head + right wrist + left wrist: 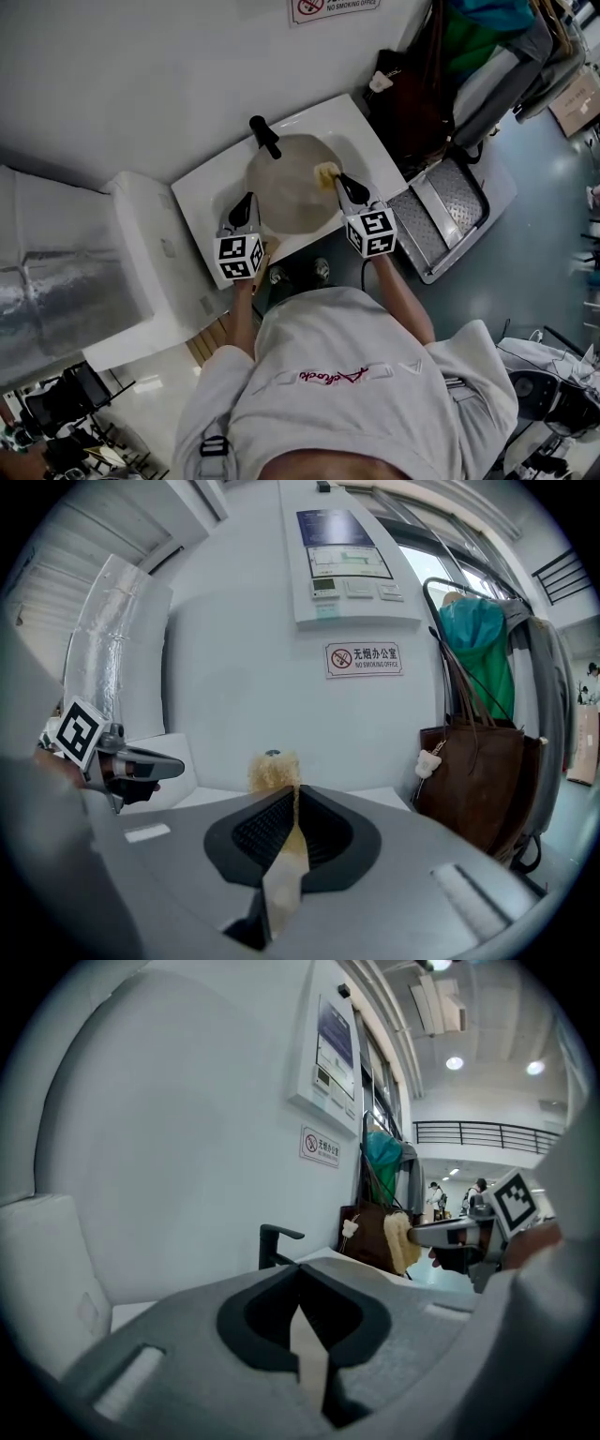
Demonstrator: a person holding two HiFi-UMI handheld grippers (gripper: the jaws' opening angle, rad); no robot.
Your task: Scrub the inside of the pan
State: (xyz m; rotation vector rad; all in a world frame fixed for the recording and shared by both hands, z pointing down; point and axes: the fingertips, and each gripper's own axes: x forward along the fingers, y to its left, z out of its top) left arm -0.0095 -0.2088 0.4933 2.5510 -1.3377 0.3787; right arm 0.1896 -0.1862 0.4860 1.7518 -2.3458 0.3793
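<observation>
The pan [291, 192] sits in the white sink [211, 183] at frame centre, below the black tap [264, 136]. The right gripper [343, 186] is clamped on a yellow sponge [325, 172] over the pan's upper right area. The left gripper [246, 206] has its jaws fully together at the pan's lower left edge. It may be touching the rim, but this is unclear.

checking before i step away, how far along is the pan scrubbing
Done: the right gripper is shut on the yellow scrubber, and the pan sits in the sink. In hand: the scrubber is over the pan's right side, and the left gripper, jaws shut, is at its left rim. Left: the scrubbing itself; whether the scrubber touches the pan I cannot tell.
</observation>
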